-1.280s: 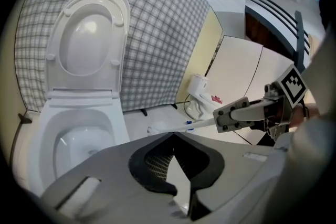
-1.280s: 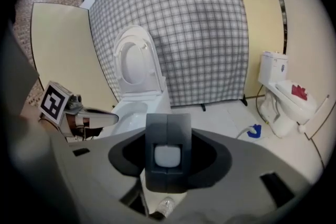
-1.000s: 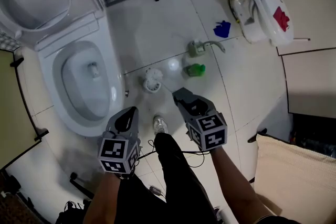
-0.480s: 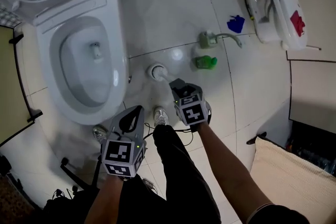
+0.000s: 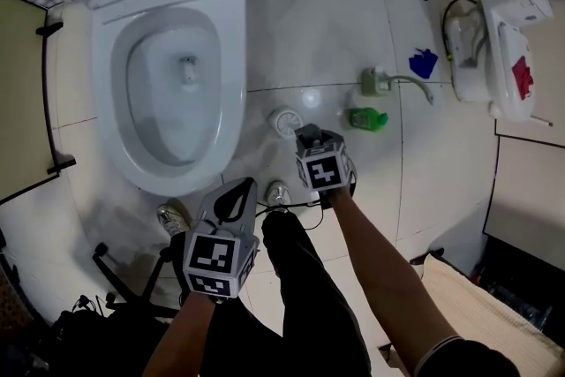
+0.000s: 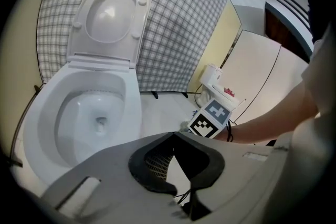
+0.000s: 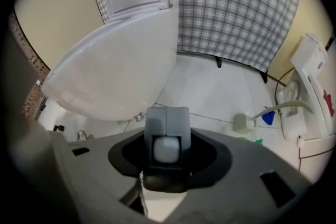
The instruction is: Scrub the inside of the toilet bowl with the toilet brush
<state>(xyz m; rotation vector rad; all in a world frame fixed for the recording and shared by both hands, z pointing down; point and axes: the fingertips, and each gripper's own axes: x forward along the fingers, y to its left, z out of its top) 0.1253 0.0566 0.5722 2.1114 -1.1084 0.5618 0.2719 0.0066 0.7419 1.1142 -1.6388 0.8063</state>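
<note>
Head camera looks down — all views share the toilet [image 5: 228, 75].

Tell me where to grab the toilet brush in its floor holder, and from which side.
Best grip the top end of the handle, coming down from above: it sticks up out of the holder, leaving both sides free to pinch.

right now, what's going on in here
A person stands by the open toilet with a gripper in each hand. The right gripper is down at the toilet brush standing on the floor, with the handle's end between its tongs; whether they clamp it isn't clear. The left gripper hangs empty beside the bowl. No scrubbing has begun.
</note>
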